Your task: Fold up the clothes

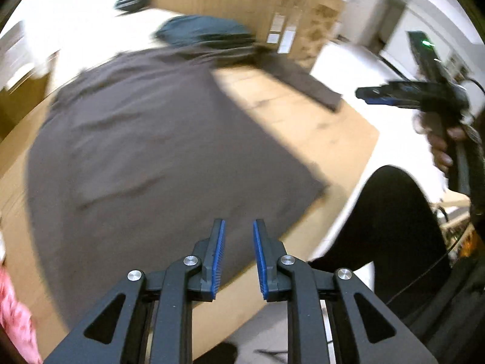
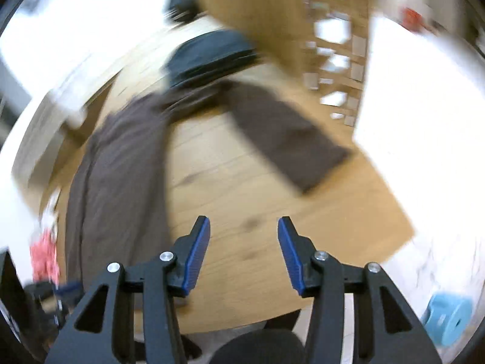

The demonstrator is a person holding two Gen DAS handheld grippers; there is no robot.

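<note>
Our left gripper [image 1: 239, 227] and right gripper [image 2: 244, 227] hang parted and empty above the wooden table [image 2: 242, 182], where the brown garment [image 1: 136, 151] lies spread flat.

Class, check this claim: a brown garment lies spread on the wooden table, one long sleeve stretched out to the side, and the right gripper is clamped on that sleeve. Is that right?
Not quite. The right gripper is not clamped on the sleeve: the right wrist view shows its jaws apart over bare wooden table, nothing between them. The brown garment does lie spread there, sleeve stretched out.
</note>
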